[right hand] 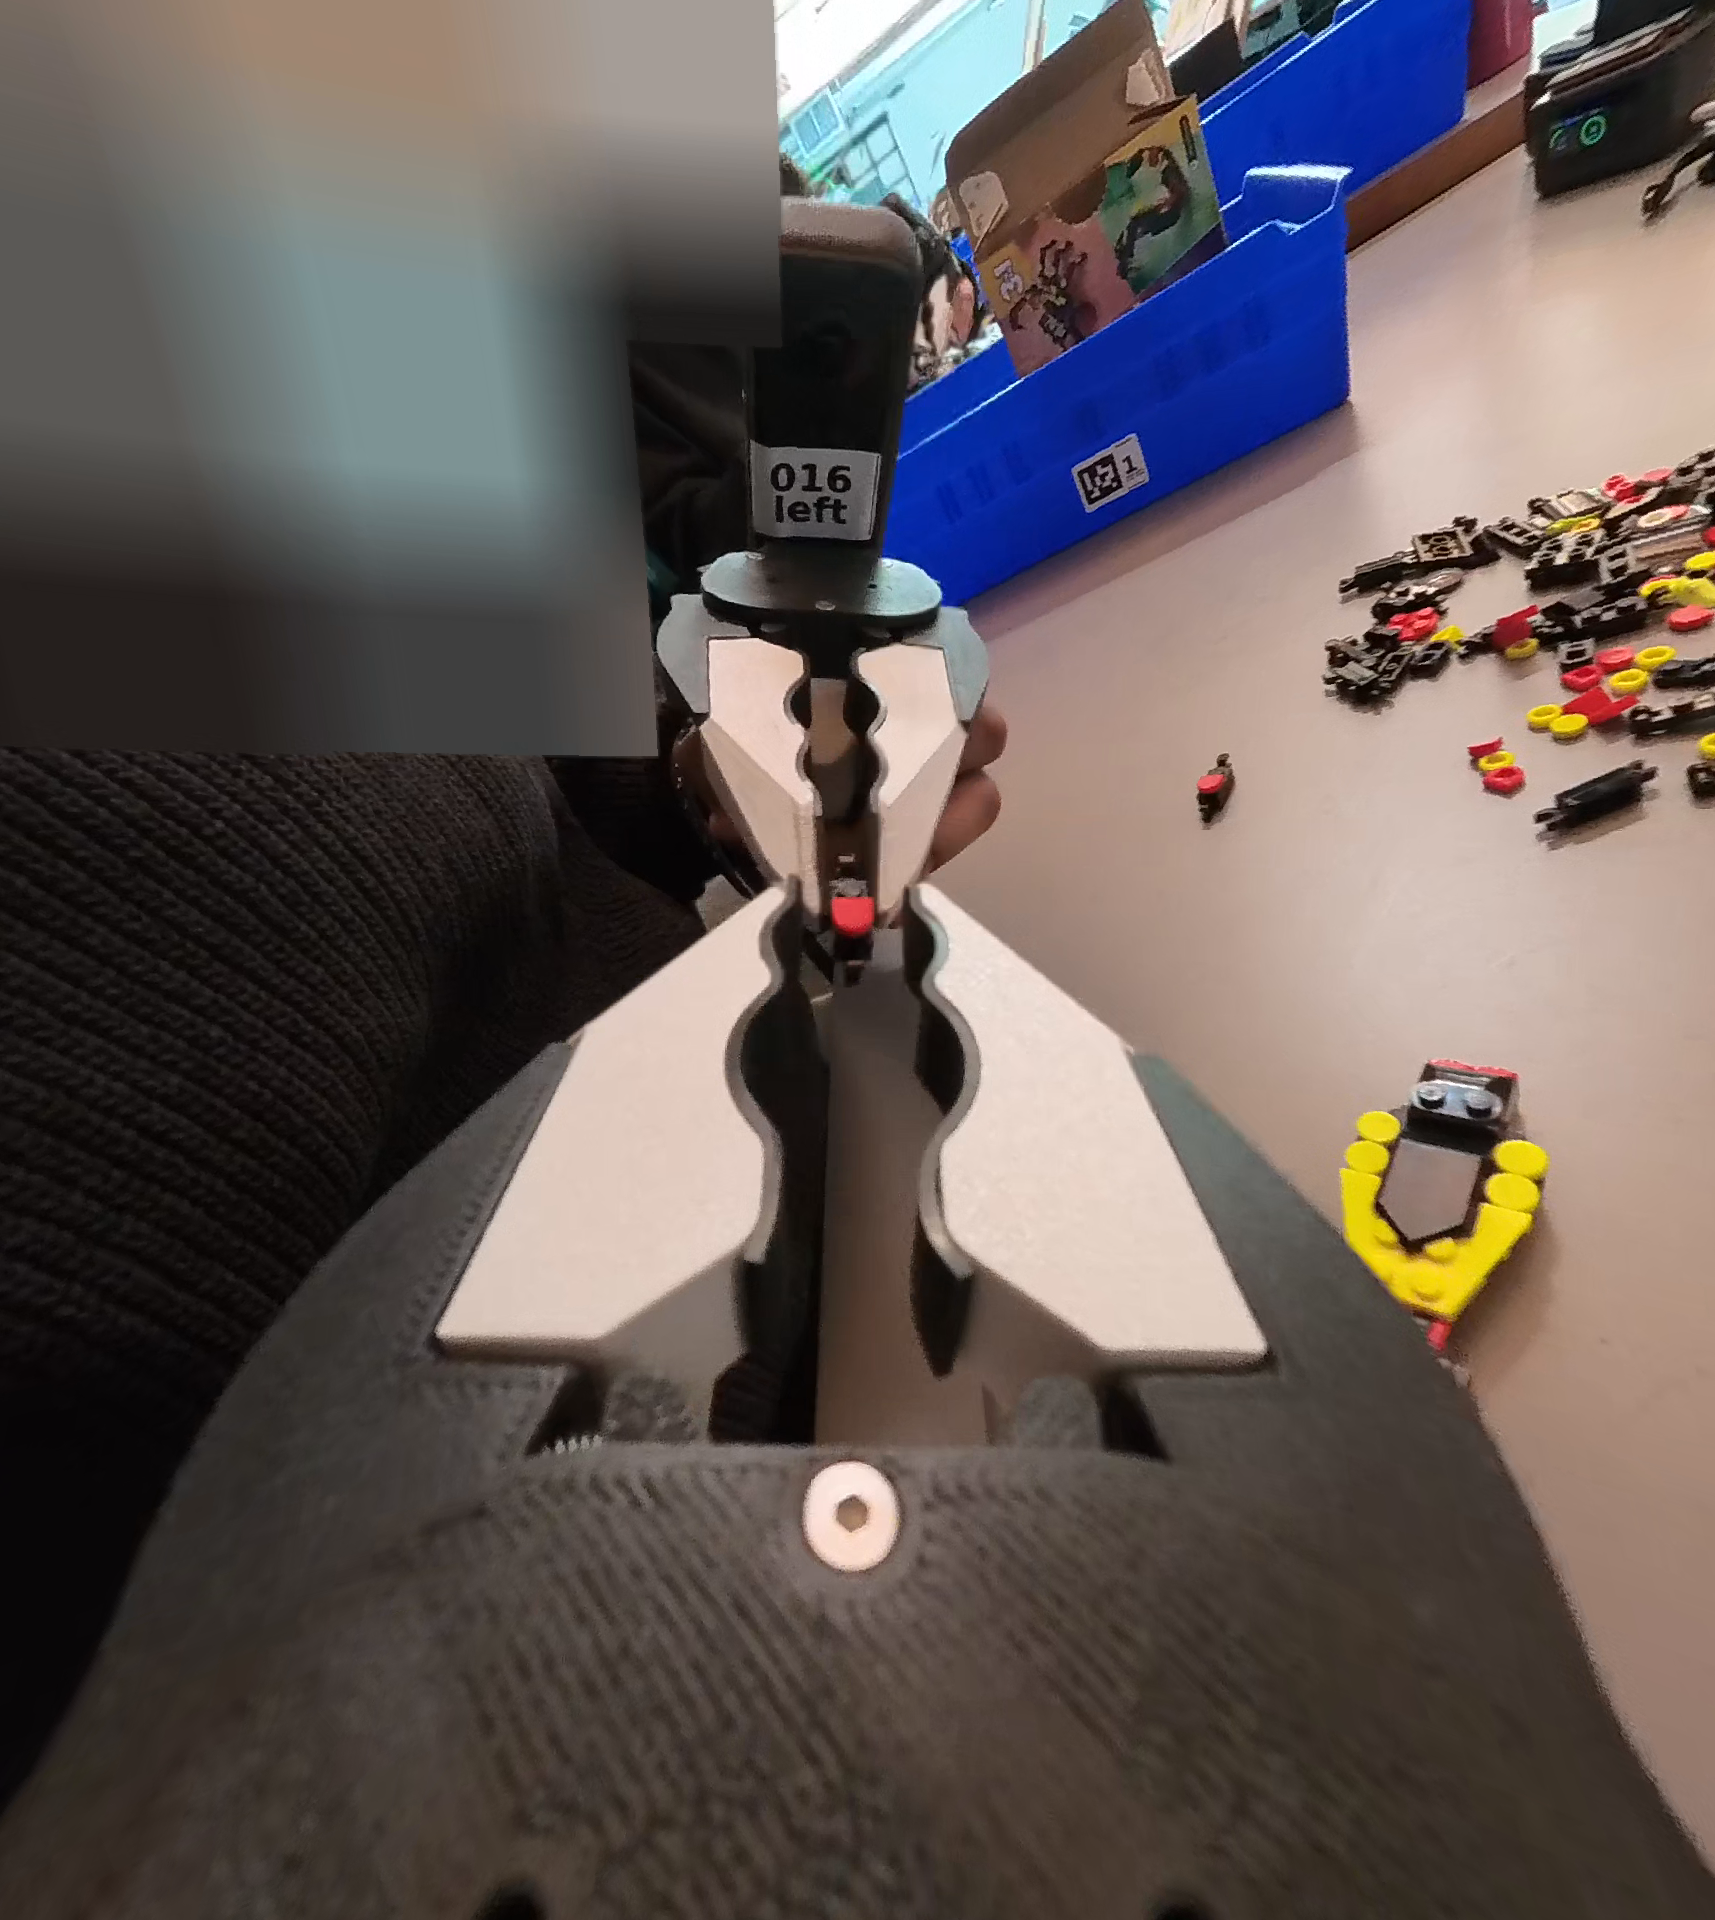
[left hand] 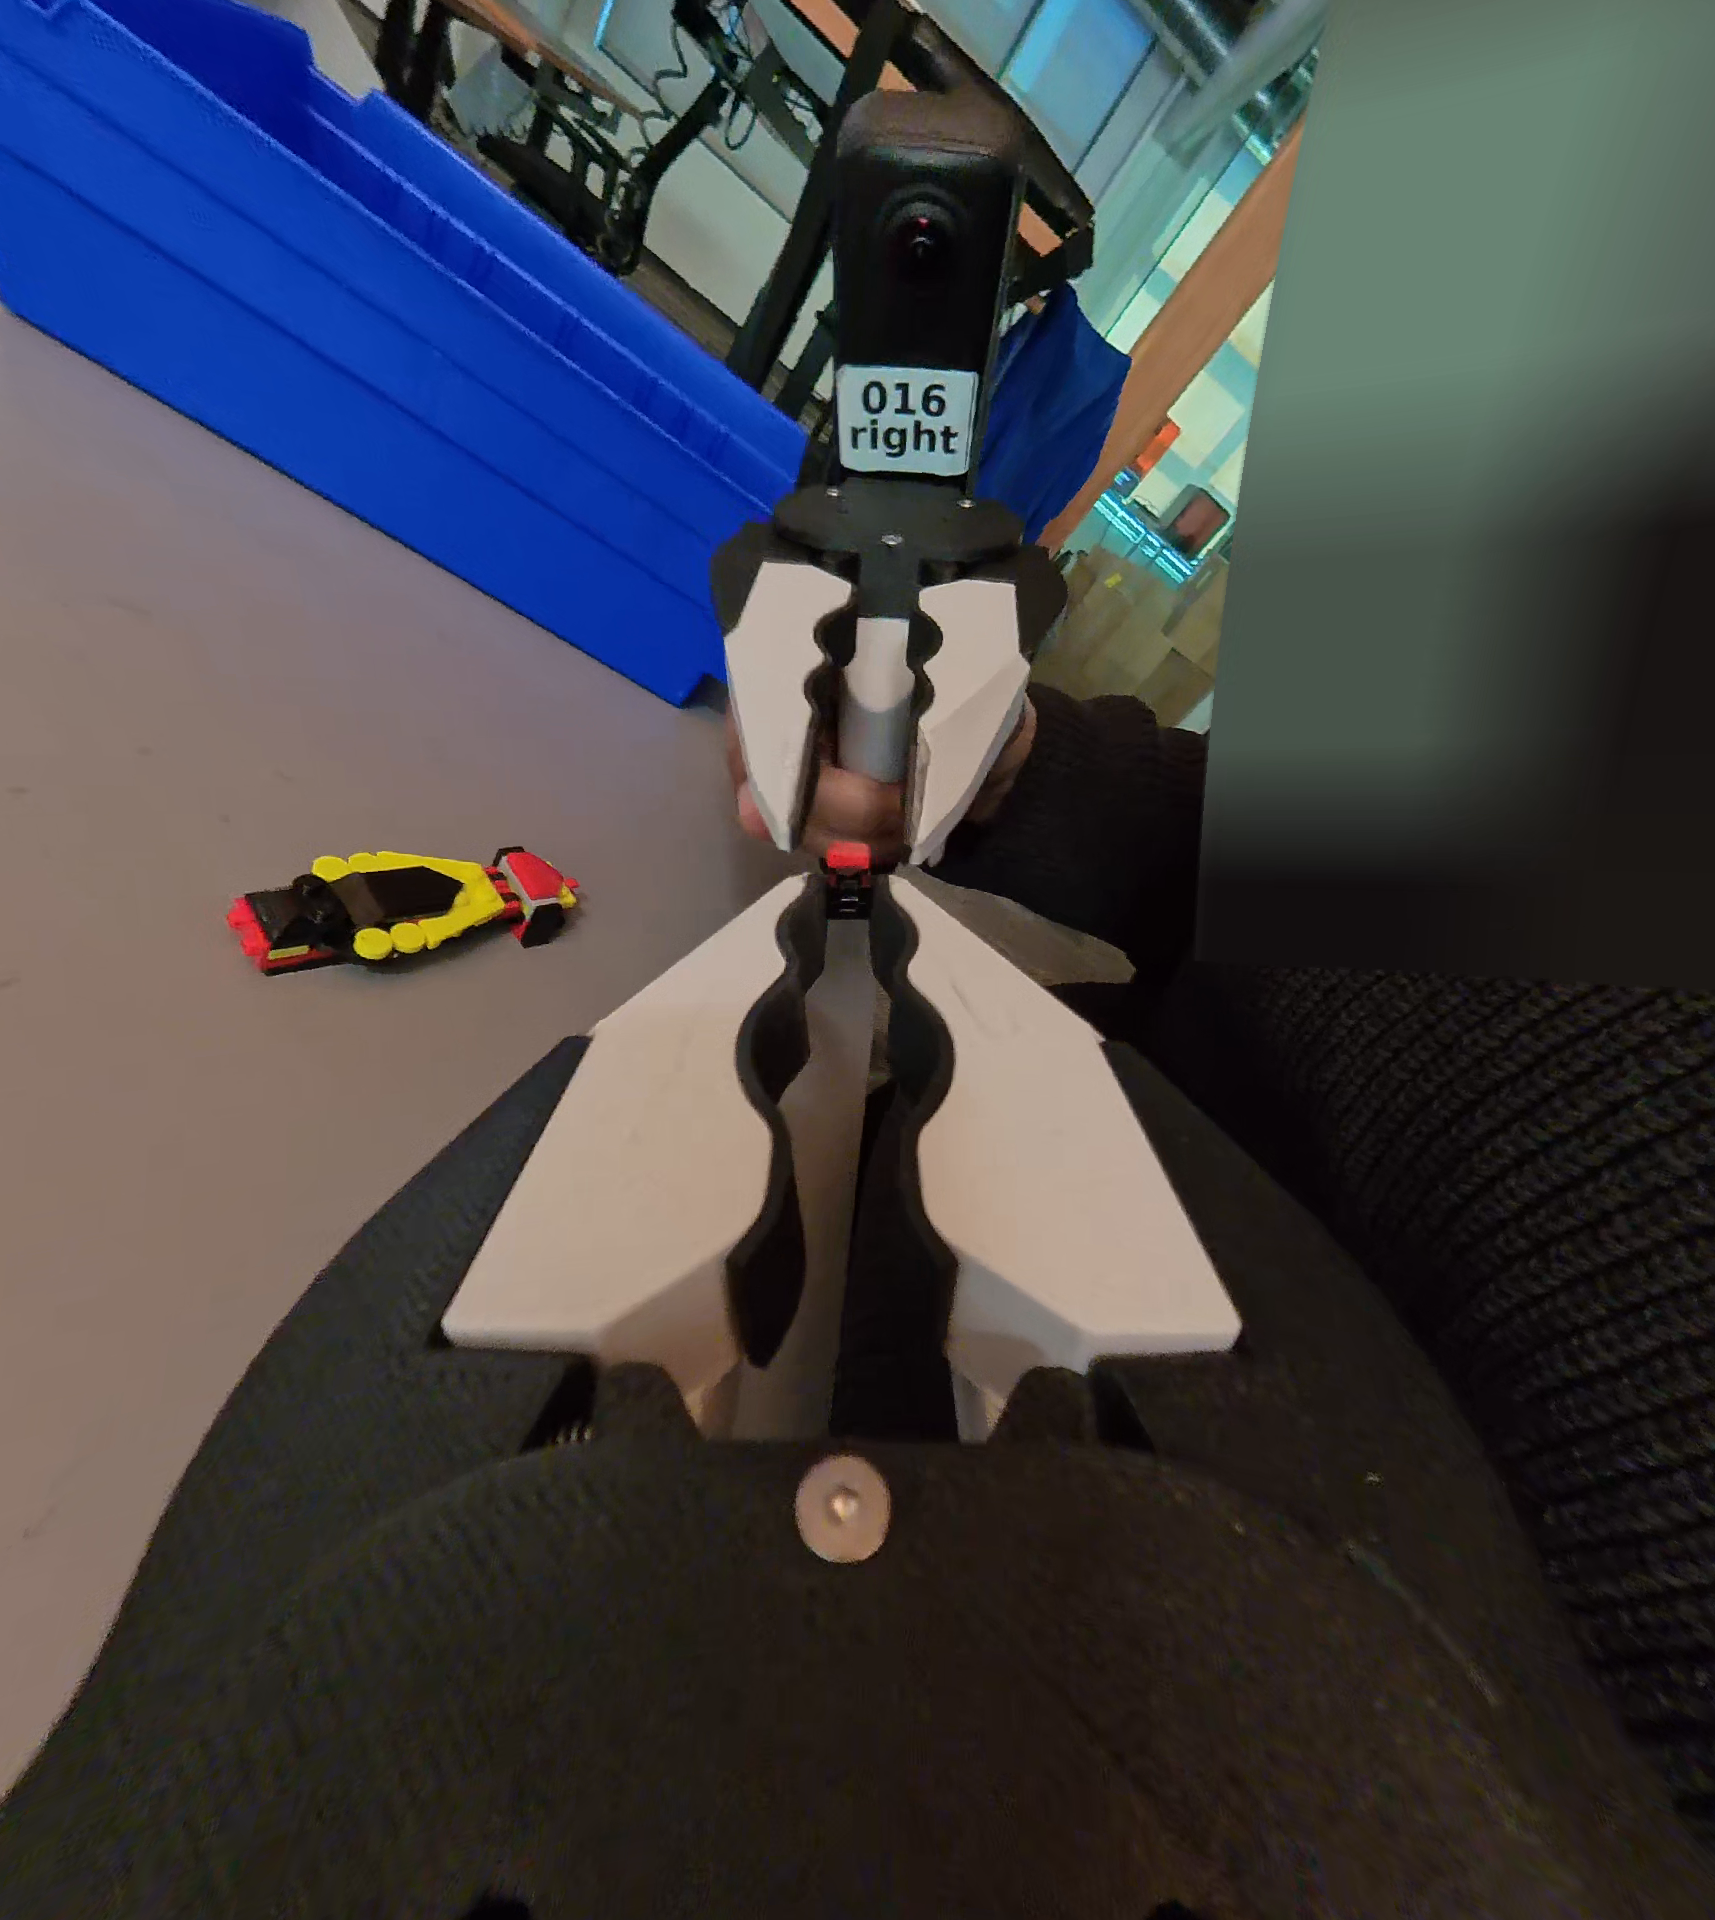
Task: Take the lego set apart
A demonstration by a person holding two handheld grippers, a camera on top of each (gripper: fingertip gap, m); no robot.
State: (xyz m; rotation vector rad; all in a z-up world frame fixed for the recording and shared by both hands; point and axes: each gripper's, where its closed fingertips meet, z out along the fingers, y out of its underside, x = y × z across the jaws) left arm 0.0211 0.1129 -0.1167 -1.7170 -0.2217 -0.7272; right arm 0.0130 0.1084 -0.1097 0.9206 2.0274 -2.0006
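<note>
A small red-and-black lego piece (left hand: 848, 878) is held in the air between my two grippers, which face each other tip to tip. My left gripper (left hand: 848, 902) is shut on its black end. My right gripper (right hand: 848, 935) is shut on the red end (right hand: 851, 914). Each gripper also shows in the other's view: the right one (left hand: 848, 847) and the left one (right hand: 848, 878). A yellow, black and red lego car body (left hand: 406, 909) lies flat on the table to the side; it also shows in the right wrist view (right hand: 1440, 1195).
A pile of loose black, red and yellow pieces (right hand: 1611, 623) lies on the table. A stray small piece (right hand: 1214, 784) lies apart from it. A blue bin (left hand: 313, 312) stands behind, another blue bin (right hand: 1144, 416) holds a cardboard box (right hand: 1071, 208). A dark knitted sleeve (left hand: 1559, 1247) is close. Left and right tips are no more than a few centimetres apart.
</note>
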